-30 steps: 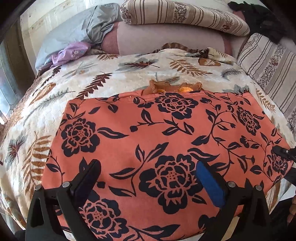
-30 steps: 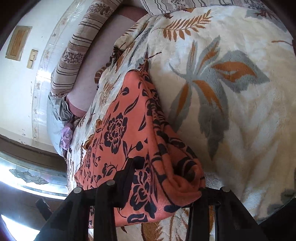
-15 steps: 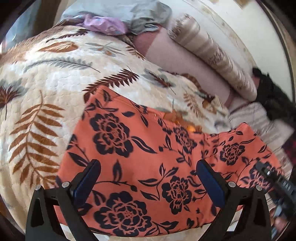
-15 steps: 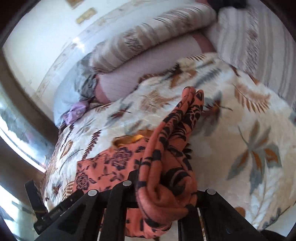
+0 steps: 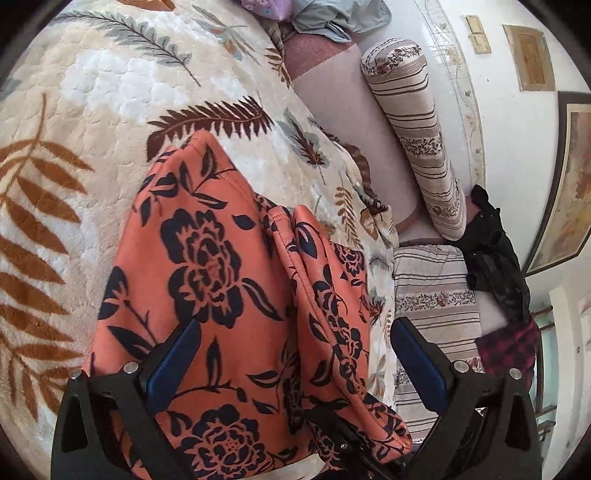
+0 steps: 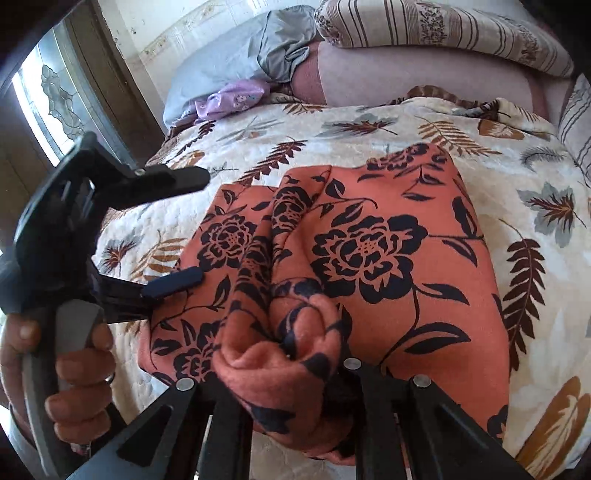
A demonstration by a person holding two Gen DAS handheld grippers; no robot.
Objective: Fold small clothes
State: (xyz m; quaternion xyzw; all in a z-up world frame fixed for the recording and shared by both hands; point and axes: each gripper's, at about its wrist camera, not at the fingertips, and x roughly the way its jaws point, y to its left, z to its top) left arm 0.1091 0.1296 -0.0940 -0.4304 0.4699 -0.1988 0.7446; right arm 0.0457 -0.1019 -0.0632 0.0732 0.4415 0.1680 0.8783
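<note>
— Start close. What has the right gripper (image 6: 284, 369) got?

— A thick bunched wad of the orange floral garment (image 6: 388, 258), pinched right at the fingers' roots; the fingers are drawn close together on it. From that clamp the fold runs straight ahead, away from the camera, toward the head of the bed.

— And the left gripper (image 6: 177, 229)?

— Spread wide, holding nothing. In the right wrist view its blue-padded finger (image 6: 171, 284) lies just over the garment's left edge, the other finger (image 6: 166, 181) high above the blanket (image 6: 535, 177). A bare hand (image 6: 74, 354) grips its handle (a ring shows on one finger).

— So where does the cloth sit for the open one?

— From the left wrist view, the garment (image 5: 207, 277) lies between and beyond its fingers, long axis pointing forward along them, with the raised ridge of the fold (image 5: 325, 295) nearer its right-hand pad (image 5: 417, 365). The rest lies flat on the blanket.

— Which gripper is better placed?

— I'd judge the right one carries the fold, since it has the cloth; the left can only pin or smooth.

— Further off?

— A striped bolster (image 6: 443, 26), a grey-blue pillow (image 6: 236, 70), lilac cloth (image 6: 232, 99).
</note>
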